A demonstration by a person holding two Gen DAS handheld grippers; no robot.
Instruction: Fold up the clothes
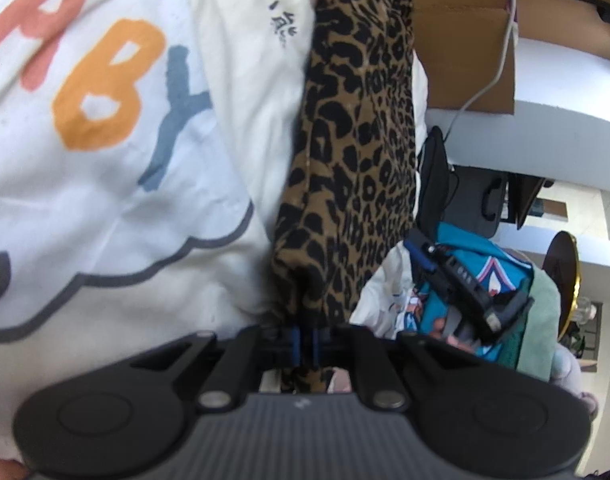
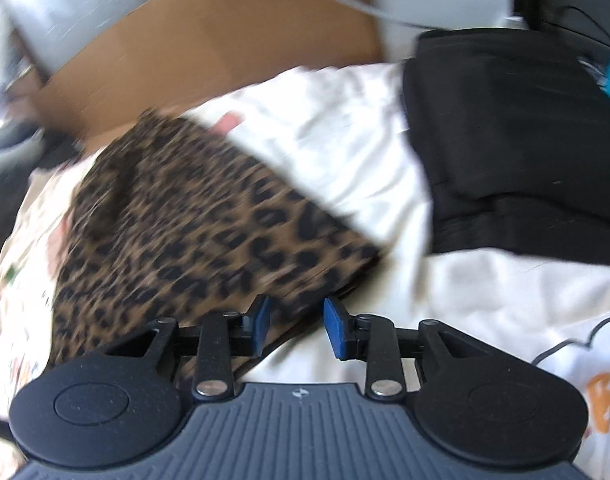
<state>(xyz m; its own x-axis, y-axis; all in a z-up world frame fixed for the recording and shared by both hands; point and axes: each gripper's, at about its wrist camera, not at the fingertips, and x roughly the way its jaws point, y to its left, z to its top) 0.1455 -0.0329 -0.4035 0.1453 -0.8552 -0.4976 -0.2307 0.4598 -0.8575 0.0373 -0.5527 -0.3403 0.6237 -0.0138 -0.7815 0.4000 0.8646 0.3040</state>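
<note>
Left wrist view, left to right: white printed sheet (image 1: 105, 184), matte woven cotton with large coral, orange and blue letters and a grey cloud outline, lying in soft rumples; leopard-print garment (image 1: 345, 152), thin, limp fabric gathered into a long narrow band that runs from the top of the view down into my left tongs (image 1: 305, 342); these are clenched on its lower end, blue pads pressed together with the cloth bunched between them. Cardboard box (image 1: 461, 44), stiff and flat-sided, and a thin white cable (image 1: 501, 68) stand behind. My right tongs (image 1: 465, 292) show at the right over a teal printed garment (image 1: 485, 264).

Right wrist view (blurred), left to right: the leopard-print garment (image 2: 185, 232) lies as a folded slab on the white sheet; my right tongs (image 2: 296, 326) are released, the blue pads standing apart with the garment's near corner just ahead of them and nothing pressed between. A black garment (image 2: 513, 140), dense and heavier-looking, is stacked at the right.

Risk, as I judge it: my left grip holds a bunched end and not a clean edge, so pulling may drag the folded layers askew or undo them. My right tongs, closing low, could pinch the white sheet together with the leopard cloth. The fabric looks slippery and may slide free under tension
</note>
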